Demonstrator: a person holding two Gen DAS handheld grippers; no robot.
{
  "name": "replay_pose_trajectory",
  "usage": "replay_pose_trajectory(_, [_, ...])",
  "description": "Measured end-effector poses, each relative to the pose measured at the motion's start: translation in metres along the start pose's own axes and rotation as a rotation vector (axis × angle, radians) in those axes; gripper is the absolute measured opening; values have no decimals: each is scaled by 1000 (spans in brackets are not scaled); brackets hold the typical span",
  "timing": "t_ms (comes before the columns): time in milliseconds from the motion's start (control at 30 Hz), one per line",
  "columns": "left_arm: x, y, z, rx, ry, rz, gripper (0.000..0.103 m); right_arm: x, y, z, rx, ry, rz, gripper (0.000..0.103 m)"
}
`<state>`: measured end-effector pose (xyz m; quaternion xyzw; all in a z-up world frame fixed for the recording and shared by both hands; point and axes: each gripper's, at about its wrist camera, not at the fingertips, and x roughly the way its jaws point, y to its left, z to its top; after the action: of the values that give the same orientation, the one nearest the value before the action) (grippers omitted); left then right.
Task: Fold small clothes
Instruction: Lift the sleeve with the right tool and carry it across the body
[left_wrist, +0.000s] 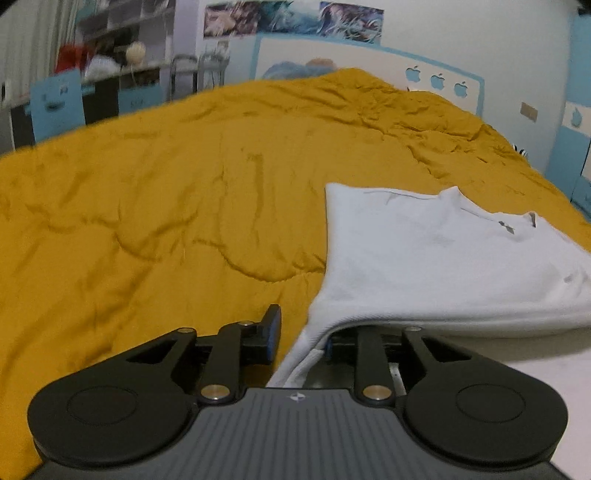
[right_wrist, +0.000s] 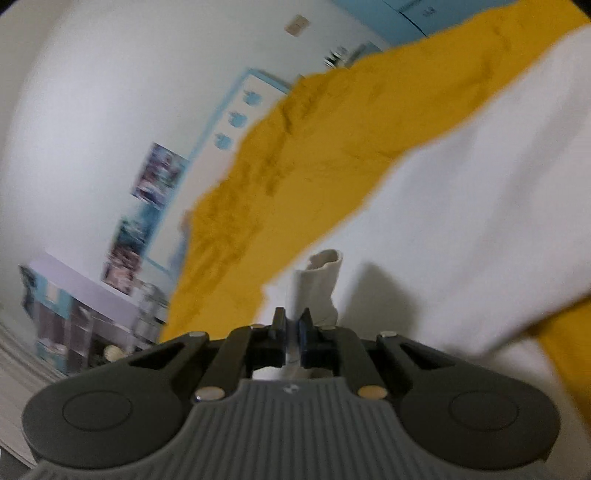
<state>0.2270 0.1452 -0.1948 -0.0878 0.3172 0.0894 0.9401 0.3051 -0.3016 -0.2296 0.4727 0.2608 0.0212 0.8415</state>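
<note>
Left wrist view: a white garment (left_wrist: 436, 258) lies on a mustard-yellow quilt (left_wrist: 147, 206) that covers the bed, to the right of centre, with its collar and a small label toward the far right. Its near edge is lifted and drapes over the right finger of the left gripper (left_wrist: 301, 334), hiding that finger's tip. A fold of the cloth hangs down into the gap between the two fingers. The left finger (left_wrist: 271, 332), with its blue pad, stands clear of the cloth, so the jaws are apart and not pressing on the fabric. Behind the bed are a white headboard with blue apple shapes (left_wrist: 437, 79) and shelves (left_wrist: 122, 48) at far left.

Right wrist view: the picture is rolled and blurred. The right gripper (right_wrist: 293, 325) has its jaws together, clamped on a narrow pinch of the white garment (right_wrist: 461, 221); a bunched tuft of cloth stands up just beyond the fingertips. The rest of the garment spreads away to the right over the quilt (right_wrist: 314, 155).
</note>
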Motion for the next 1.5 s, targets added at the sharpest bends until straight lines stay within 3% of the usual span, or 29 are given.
replay_pose_trajectory(100, [-3,8,-1,-13,25,-49,37,4,-25,-6,4,75,-111,0])
replay_pose_trajectory(200, [-16,17,3,17,82,-114,45,-4,-30,-6,46,67,-123,0])
replay_pose_trajectory(333, [-37,30,5,74,131,-182,46,-11,-20,-9,-41,61,-219,0])
replay_pose_trajectory(400, [-56,32,5,122,90,-182,46,-15,-15,-12,-86,44,-266,0])
replay_pose_trajectory(500, [-91,26,2,212,-69,-179,55,-25,-2,-15,-189,-44,-369,3])
replay_pose_trajectory(533, [-94,24,4,214,-80,-183,56,-30,6,-18,-244,-81,-400,6])
replay_pose_trajectory(600, [-91,17,7,198,-83,-189,56,-38,20,-24,-360,-122,-434,26])
replay_pose_trajectory(667, [-80,7,9,168,-68,-174,55,-38,23,-24,-421,-65,-404,40])
replay_pose_trajectory(733, [-67,-2,8,138,-49,-168,46,-34,16,-21,-343,20,-362,40])
replay_pose_trajectory(800, [-59,-7,3,106,-43,-171,46,-34,9,-20,-293,24,-347,41])
replay_pose_trajectory(833, [-55,-9,-1,92,-40,-153,46,-31,6,-20,-287,28,-341,36])
replay_pose_trajectory(867, [-49,-14,-4,99,-24,-117,46,-28,2,-21,-287,45,-331,7])
replay_pose_trajectory(900, [-43,-19,-7,127,3,-69,45,-24,-1,-22,-284,64,-316,0])
replay_pose_trajectory(967, [-35,-26,-10,157,41,-21,44,-22,-7,-22,-233,58,-304,0])
replay_pose_trajectory(1133, [-39,-18,-6,138,60,-42,44,-44,-2,-28,-203,23,-334,1])
replay_pose_trajectory(1233, [-60,-16,1,127,43,-57,51,-66,-5,-23,-210,11,-336,21])
replay_pose_trajectory(1267, [-71,-18,2,129,11,-84,55,-78,-8,-18,-207,-4,-321,41])
replay_pose_trajectory(1300, [-83,-19,2,134,-27,-106,60,-94,-11,-12,-207,-38,-323,54])
replay_pose_trajectory(1400, [-117,-30,3,171,-104,-138,62,-148,-35,11,-193,-165,-342,60])
replay_pose_trajectory(1500, [-134,-46,6,165,-98,-176,62,-200,-78,39,-109,-244,-388,60])
